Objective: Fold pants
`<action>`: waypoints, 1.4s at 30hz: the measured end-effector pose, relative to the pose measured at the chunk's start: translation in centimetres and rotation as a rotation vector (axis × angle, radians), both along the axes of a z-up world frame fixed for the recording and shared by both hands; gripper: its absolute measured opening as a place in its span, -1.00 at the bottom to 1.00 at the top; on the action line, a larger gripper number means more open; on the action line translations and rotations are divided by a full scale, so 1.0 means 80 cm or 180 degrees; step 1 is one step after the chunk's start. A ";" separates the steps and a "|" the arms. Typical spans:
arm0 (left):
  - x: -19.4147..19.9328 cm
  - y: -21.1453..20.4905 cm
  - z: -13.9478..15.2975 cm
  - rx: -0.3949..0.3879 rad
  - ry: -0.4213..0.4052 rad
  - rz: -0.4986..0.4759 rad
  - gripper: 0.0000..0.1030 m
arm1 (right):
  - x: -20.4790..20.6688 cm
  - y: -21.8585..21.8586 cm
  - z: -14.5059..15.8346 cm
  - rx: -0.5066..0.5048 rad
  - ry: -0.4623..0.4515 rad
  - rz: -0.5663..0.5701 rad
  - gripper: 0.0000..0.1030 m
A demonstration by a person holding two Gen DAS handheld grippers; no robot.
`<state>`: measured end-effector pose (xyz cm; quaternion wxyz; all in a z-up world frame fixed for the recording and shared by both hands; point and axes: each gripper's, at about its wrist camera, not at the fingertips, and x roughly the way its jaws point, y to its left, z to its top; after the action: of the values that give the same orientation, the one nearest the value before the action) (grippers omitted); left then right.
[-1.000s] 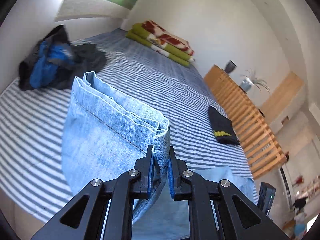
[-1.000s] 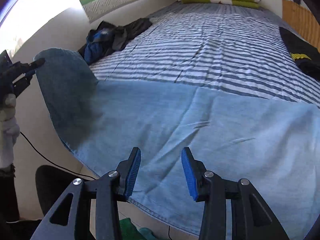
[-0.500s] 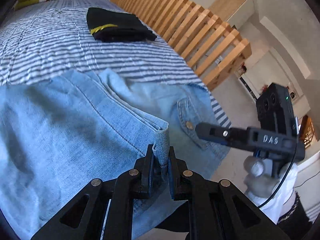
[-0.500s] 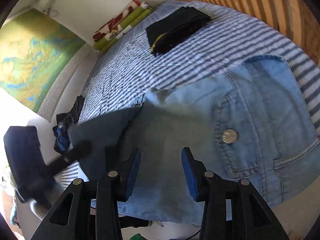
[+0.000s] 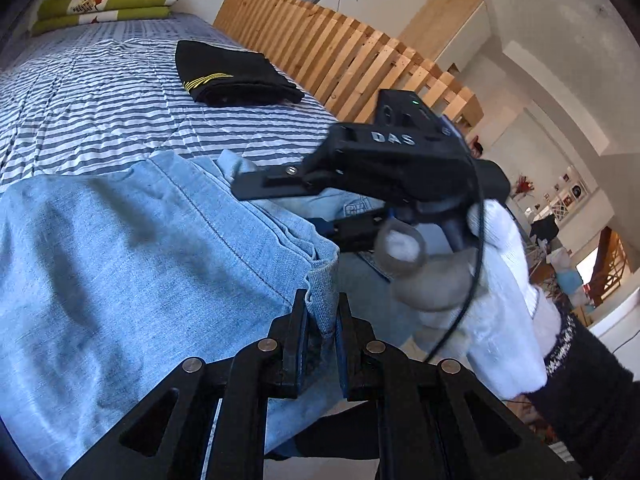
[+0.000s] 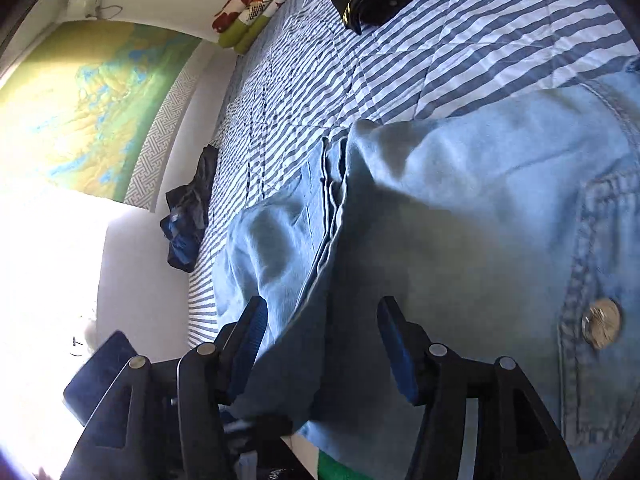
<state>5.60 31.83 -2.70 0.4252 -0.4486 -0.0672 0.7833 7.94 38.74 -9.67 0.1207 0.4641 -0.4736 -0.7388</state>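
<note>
The left gripper (image 5: 322, 316) is clamped tight on the hem end of the jeans (image 5: 120, 264), a thick bunch of light denim pinched between its narrow jaws. The jeans lie across the near end of the bed (image 5: 100, 92), on its blue-and-white striped cover, with the held leg doubled over the part underneath. Just beyond, the right gripper (image 6: 322, 344) comes in from the right in the left wrist view, carried by a hand (image 5: 492, 280) in a white glove. Its jaws have just been opening and now stand at a middling width, hovering over the denim with a fold edge running up between them; the pads aren't pressing on any cloth. A metal button (image 6: 601, 323) shines at the waistband on the right. Farther up the bed sits a folded black garment (image 5: 232, 76) with a yellow mark, well apart from the jeans. A dark heap of clothes (image 6: 188, 220) lies by the wall, and folded blankets (image 5: 104, 0) are stacked at the far end. A wooden slatted frame (image 5: 340, 60) runs along the bed's right side.
</note>
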 end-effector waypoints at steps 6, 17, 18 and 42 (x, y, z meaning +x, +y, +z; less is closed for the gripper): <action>0.020 -0.014 0.021 0.0040 0.0086 -0.0086 -0.77 | -0.066 -0.026 0.000 0.0297 -0.0088 0.0212 -0.09; 0.074 0.023 0.075 0.0085 0.0418 -0.0497 -0.77 | -0.057 -0.041 0.092 0.1083 0.0208 0.0212 -0.81; 0.076 0.028 0.073 0.0078 0.0395 -0.0547 -0.77 | -0.050 -0.038 0.095 0.1249 0.0154 0.0235 -0.80; -0.015 -0.576 0.253 0.0963 0.0896 0.2862 -0.77 | -0.041 -0.011 0.059 0.0669 -0.0018 -0.0085 -0.36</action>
<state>4.43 -14.26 17.52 0.1104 -0.1982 -0.3089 0.9236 4.64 37.86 -4.98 0.0602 0.4699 -0.4000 -0.7846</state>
